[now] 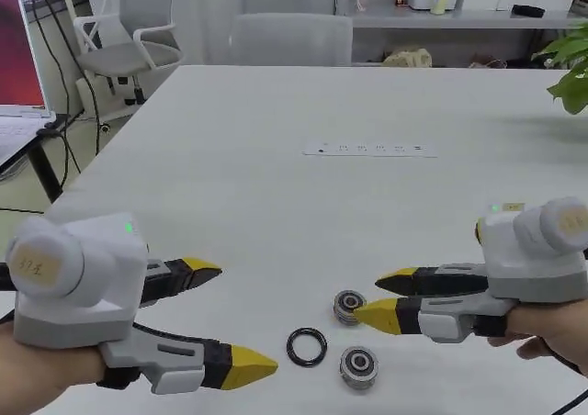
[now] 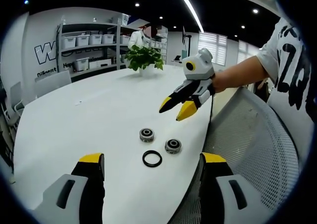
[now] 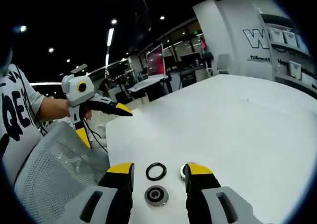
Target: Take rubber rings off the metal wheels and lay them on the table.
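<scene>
Two small metal wheels (image 1: 349,305) (image 1: 358,364) lie near the front edge of the white table (image 1: 276,158), with a loose black rubber ring (image 1: 306,347) flat beside them. My right gripper (image 1: 370,297) is open, its lower tip right next to the farther wheel. My left gripper (image 1: 237,319) stands open to the left of the ring, nothing between its fingers. The left gripper view has the ring (image 2: 152,158), both wheels (image 2: 146,134) (image 2: 173,145) and the right gripper (image 2: 178,110). In the right gripper view, the ring (image 3: 156,171) and one wheel (image 3: 156,195) lie between the jaws; the other wheel (image 3: 184,170) is half hidden.
A flush socket strip (image 1: 370,149) sits mid-table. A potted plant (image 1: 570,66) stands at the far right edge. Office chairs (image 1: 119,48) stand beyond the table and a laptop (image 1: 18,112) sits at the left. A mesh chair back (image 2: 247,149) is close behind the table's front edge.
</scene>
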{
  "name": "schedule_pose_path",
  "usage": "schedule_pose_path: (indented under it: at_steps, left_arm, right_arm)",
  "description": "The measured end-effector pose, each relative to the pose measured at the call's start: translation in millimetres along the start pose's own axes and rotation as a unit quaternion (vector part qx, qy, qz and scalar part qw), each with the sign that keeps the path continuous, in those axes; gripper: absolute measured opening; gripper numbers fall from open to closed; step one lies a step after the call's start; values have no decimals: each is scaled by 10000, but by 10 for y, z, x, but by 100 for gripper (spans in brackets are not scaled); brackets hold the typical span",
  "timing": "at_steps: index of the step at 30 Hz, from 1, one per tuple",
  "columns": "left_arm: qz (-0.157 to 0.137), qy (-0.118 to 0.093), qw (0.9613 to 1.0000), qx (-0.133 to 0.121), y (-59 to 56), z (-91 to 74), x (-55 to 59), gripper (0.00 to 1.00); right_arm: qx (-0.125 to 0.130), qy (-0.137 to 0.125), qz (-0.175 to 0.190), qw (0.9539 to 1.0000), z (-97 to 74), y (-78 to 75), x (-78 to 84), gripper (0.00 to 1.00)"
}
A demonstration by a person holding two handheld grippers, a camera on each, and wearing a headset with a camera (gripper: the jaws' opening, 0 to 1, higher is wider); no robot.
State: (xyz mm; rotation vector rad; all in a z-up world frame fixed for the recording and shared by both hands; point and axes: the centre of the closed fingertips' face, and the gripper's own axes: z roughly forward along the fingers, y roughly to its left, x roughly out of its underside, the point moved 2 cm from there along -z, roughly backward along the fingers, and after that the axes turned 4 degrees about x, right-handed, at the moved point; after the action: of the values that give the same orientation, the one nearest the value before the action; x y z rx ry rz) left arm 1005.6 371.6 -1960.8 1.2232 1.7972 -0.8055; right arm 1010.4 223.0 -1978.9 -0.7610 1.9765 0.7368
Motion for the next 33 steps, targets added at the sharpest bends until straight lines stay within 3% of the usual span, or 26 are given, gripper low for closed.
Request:
schedule_pose_path:
  at_steps: [20,33]
  left_arm:
    - [-62,-67,9999,-137,-20,-44,-19,77]
    - [-98,-80,9996,-249,-60,-71,-5,79]
  right_arm:
    - [487,87,-955,9942,-450,19,110,66]
    - [532,154,-1148,9918,-583,44,220,76]
